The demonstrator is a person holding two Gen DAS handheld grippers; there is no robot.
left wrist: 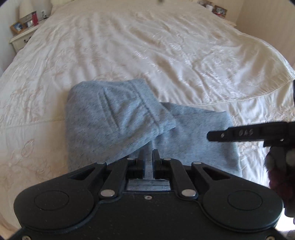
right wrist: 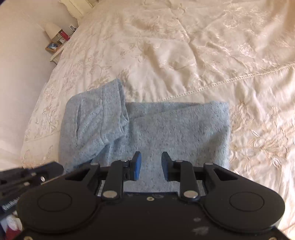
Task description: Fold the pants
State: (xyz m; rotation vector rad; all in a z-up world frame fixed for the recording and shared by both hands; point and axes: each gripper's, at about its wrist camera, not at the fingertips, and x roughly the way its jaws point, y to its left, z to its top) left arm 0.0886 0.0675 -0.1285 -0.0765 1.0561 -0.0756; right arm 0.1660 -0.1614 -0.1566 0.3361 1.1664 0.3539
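Note:
Light blue-grey knit pants (left wrist: pixel 129 121) lie folded into a compact bundle on the cream bedspread (left wrist: pixel 166 46). The waistband part with a pocket seam is folded over the left side. My left gripper (left wrist: pixel 148 153) is nearly shut, and a strip of the pants' near edge runs between its fingers. In the right wrist view the pants (right wrist: pixel 166 125) lie just beyond my right gripper (right wrist: pixel 151 157), which is open and empty above their near edge. The right gripper's finger shows from the side in the left wrist view (left wrist: pixel 239 133).
The embroidered bedspread (right wrist: pixel 202 46) spreads around the pants on all sides. A white nightstand (left wrist: pixel 20 38) with a lamp, picture frames and a red item stands at the bed's far left. Another cluttered nightstand (left wrist: pixel 217 10) is at the far right.

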